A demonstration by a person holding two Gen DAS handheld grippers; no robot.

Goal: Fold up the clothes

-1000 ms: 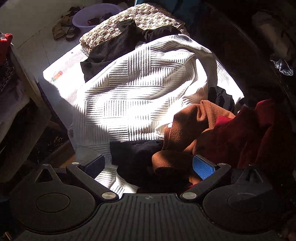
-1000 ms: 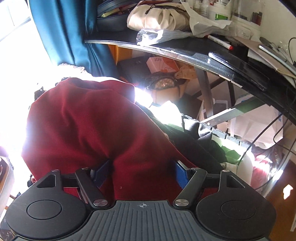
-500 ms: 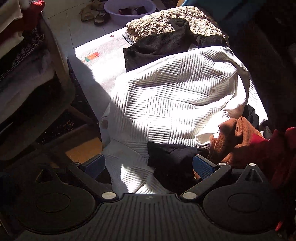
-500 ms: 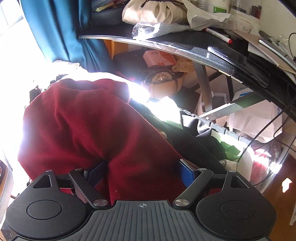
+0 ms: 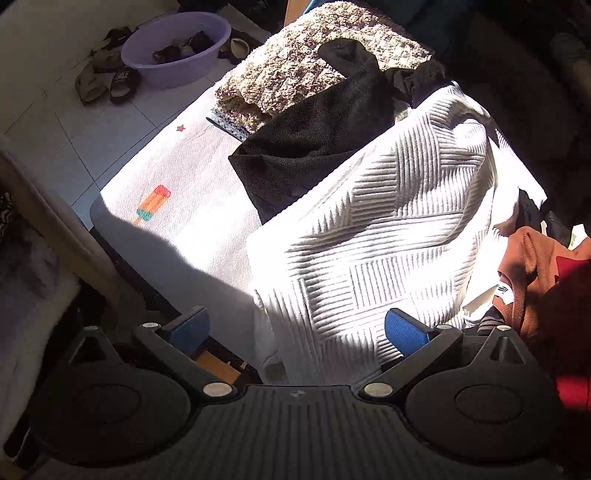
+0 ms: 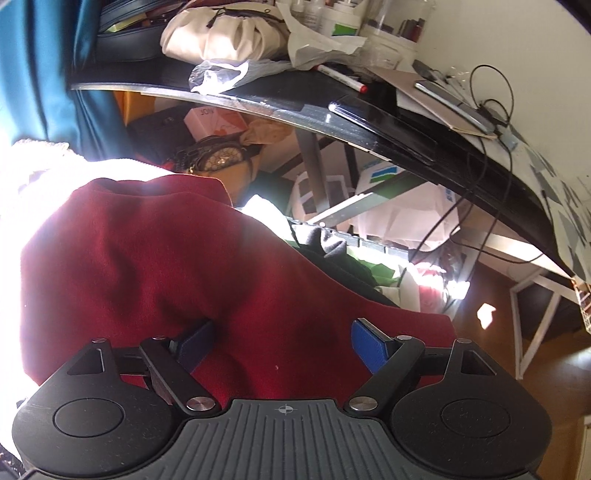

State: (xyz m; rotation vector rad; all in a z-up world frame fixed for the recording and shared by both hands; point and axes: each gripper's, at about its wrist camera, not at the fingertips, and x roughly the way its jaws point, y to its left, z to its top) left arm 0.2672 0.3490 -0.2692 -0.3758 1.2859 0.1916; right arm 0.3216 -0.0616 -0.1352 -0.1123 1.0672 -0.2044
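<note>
While left tongs (image 5: 297, 328) gape, white textured cloth (image 5: 388, 236) edge between.

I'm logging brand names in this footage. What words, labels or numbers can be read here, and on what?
"JOY", partly cut off: pink box under the black desk.
White tag on the brown garment: dark print, too small to read.
Dark slipper beside the purple basin: pale lettering, too blurred to read.
White containers on the desk: green labels, unreadable.
</note>
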